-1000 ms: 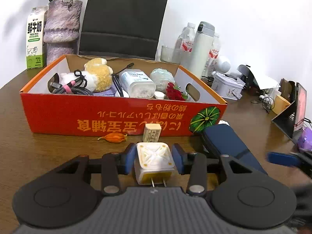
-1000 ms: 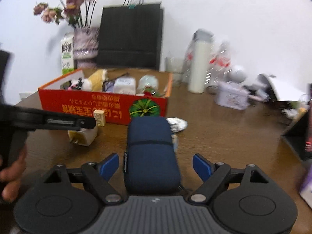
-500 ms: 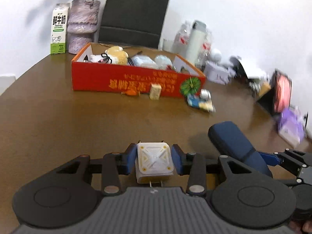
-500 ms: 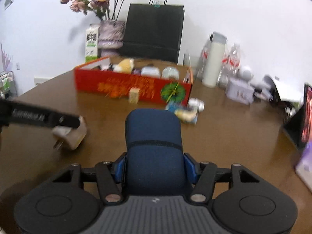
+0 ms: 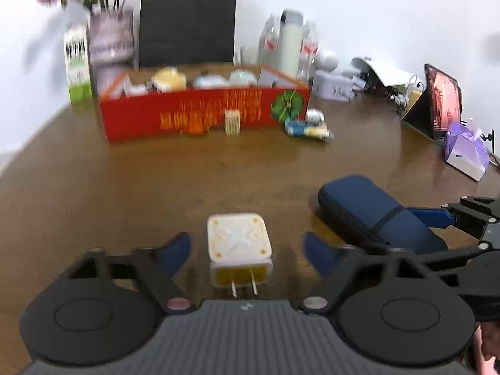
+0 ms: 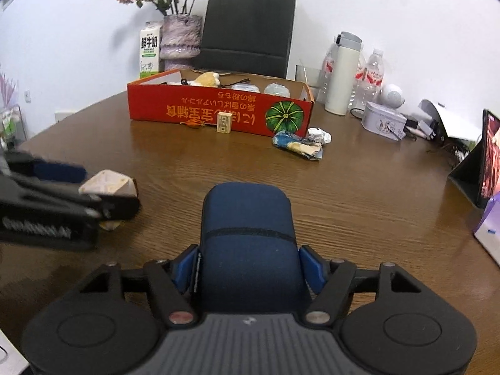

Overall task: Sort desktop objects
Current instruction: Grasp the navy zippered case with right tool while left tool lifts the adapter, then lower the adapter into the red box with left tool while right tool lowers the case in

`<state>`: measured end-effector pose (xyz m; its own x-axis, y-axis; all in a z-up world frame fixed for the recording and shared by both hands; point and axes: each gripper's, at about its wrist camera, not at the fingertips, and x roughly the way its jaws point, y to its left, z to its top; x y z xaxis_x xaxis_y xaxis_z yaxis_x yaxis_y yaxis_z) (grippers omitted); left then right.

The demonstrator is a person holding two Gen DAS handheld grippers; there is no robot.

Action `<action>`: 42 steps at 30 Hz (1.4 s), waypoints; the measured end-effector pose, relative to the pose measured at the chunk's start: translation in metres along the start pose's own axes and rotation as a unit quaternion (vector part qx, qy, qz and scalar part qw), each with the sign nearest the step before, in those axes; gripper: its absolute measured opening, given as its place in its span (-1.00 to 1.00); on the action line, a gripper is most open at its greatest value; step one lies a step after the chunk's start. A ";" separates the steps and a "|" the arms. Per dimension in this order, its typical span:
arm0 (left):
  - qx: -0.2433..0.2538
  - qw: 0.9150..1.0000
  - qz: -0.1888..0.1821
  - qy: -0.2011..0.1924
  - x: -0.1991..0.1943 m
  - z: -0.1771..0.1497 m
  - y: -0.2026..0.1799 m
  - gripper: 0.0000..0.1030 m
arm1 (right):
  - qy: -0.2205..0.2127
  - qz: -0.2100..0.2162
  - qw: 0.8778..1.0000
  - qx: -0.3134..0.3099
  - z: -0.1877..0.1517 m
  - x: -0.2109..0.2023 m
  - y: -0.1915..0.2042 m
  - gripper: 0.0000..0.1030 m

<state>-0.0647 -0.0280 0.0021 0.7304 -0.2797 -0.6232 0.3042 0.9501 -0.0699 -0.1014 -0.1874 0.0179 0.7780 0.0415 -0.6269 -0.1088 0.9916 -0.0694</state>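
Note:
A white plug adapter [image 5: 239, 247] with two prongs lies on the brown table between the spread fingers of my left gripper [image 5: 247, 251], which is open and clear of it. It also shows in the right wrist view [image 6: 107, 186], partly hidden by the left gripper. My right gripper [image 6: 248, 267] is shut on a dark blue fabric case [image 6: 247, 240], held low over the table near its front. The case also shows in the left wrist view [image 5: 372, 212].
A red cardboard box [image 6: 218, 114] with several items stands at the back. In front of it lie a small wooden block [image 6: 224, 122], an orange piece [image 6: 193, 122] and crumpled wrappers [image 6: 297, 143]. Bottles [image 6: 342, 73], a tin [image 6: 384, 120] and a tablet [image 6: 487, 159] stand right.
My left gripper has opened and let go of the plug adapter, which now rests on the table. The right gripper stays shut on the blue case.

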 end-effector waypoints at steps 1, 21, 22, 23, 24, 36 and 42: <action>-0.006 1.000 0.007 0.003 0.001 -0.001 0.001 -0.23 | 0.002 0.005 1.000 0.009 0.002 0.001 -0.004 0.32; -0.047 0.997 0.001 -0.066 0.056 0.185 0.086 -0.24 | -0.068 0.097 0.992 0.052 0.167 0.058 -0.049 0.11; -0.035 0.998 -0.006 -0.054 0.075 0.203 0.088 -0.23 | -0.057 0.097 0.992 0.061 0.189 0.078 -0.055 0.11; -0.034 0.999 -0.008 -0.034 0.095 0.216 0.090 -0.23 | -0.044 0.095 0.992 0.067 0.206 0.098 -0.057 0.11; -0.042 0.999 -0.012 -0.002 0.119 0.229 0.094 -0.23 | -0.017 0.092 0.993 0.076 0.226 0.123 -0.059 0.11; -0.087 0.996 -0.005 0.023 0.176 0.221 0.105 0.19 | 0.112 0.035 0.989 0.086 0.255 0.276 -0.047 0.33; -0.103 0.994 0.021 -0.022 0.123 0.201 0.095 0.63 | 0.063 0.044 0.995 0.070 0.254 0.229 -0.047 0.51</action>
<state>0.1773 0.0004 0.0749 0.7672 -0.2399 -0.5949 0.1443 0.9682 -0.2043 0.2388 -0.1935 0.0751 0.6849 0.1213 -0.7185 -0.0779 0.9926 0.0933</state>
